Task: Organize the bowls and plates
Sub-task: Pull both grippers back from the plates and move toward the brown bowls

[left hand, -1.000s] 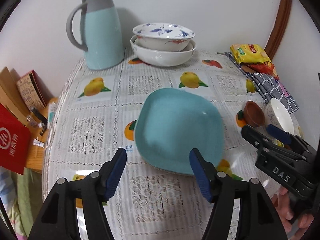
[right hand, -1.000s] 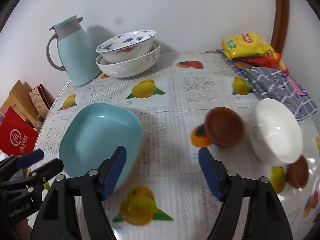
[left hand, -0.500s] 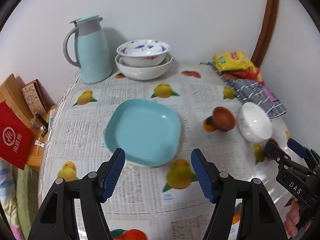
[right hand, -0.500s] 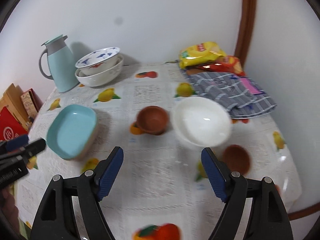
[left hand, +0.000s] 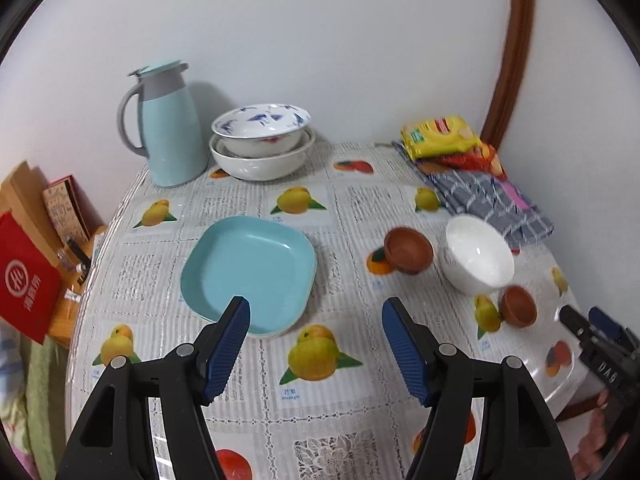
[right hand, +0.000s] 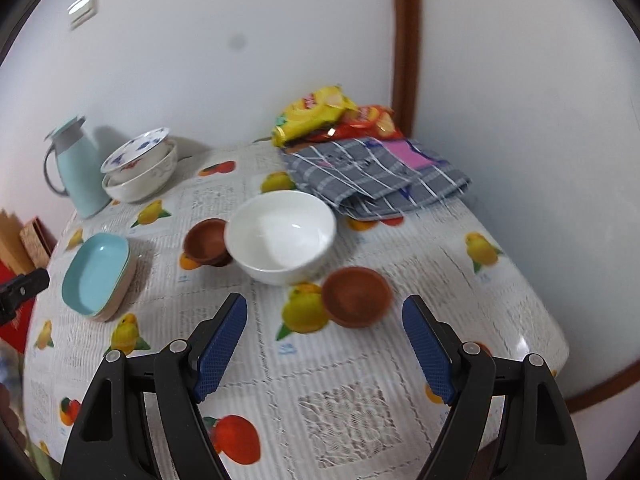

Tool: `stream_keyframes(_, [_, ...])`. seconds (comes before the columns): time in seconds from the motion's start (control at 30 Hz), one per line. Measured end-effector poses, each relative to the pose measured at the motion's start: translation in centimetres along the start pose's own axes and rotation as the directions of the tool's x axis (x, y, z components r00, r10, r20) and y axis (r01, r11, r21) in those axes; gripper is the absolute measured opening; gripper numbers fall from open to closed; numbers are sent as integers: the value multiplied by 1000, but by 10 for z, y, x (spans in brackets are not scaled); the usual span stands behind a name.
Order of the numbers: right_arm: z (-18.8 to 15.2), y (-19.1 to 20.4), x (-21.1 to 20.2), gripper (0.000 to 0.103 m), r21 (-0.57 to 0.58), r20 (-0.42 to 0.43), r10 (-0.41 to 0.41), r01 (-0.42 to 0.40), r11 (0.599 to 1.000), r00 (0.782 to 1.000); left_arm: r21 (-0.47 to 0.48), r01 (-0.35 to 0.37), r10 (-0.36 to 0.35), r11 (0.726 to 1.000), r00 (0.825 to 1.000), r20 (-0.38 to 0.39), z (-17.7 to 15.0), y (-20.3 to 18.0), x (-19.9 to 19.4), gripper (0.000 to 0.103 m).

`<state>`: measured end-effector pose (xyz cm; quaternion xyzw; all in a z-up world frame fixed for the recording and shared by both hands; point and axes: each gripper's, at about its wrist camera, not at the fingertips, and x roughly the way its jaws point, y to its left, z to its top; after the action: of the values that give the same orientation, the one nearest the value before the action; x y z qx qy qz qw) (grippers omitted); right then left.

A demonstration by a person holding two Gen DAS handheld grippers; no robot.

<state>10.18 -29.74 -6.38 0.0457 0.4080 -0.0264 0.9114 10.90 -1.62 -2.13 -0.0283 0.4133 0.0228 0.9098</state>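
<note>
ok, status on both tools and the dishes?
Left tool open, empty, over the teal plate. Right tool open, empty, near brown bowl. White bowl loose on the table. Nothing blocking.

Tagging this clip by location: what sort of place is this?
Most likely a home dining corner: a table under a fruit-print tablecloth, pushed against a wall, with stacked bowls, a thermos jug and snack packets.

Upright on the surface: square light-blue plate [left hand: 250, 270] toward the left; white bowl [right hand: 280, 236] near the middle, touching a small brown bowl [right hand: 206, 240] on its left; second small brown bowl [right hand: 356, 296] just in front. Farther back, blue-patterned bowl [left hand: 262, 130] nested in larger white bowl [left hand: 262, 162].
</note>
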Motion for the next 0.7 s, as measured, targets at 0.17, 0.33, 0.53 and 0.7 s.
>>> stream_keyframes(0.17, [-5, -21, 5, 80, 8, -25, -31, 31, 999, 999, 1, 69, -69, 998, 997, -29, 4, -14, 9, 67])
stream_keyframes(0.33, [-10, -41, 17, 80, 38, -64, -24, 26, 999, 998, 10, 94, -93, 996, 993, -78, 6, -36, 26, 68])
stream_keyframes(0.53, [-12, -55, 27, 80, 44, -37, -52, 54, 998, 998, -28, 144, -147, 989, 980, -135, 9, -47, 52, 70])
stream_keyframes(0.7, [-11, -67, 48, 80, 72, -53, -52, 55, 996, 997, -35, 130, -134, 991, 981, -142, 16, -50, 73, 70])
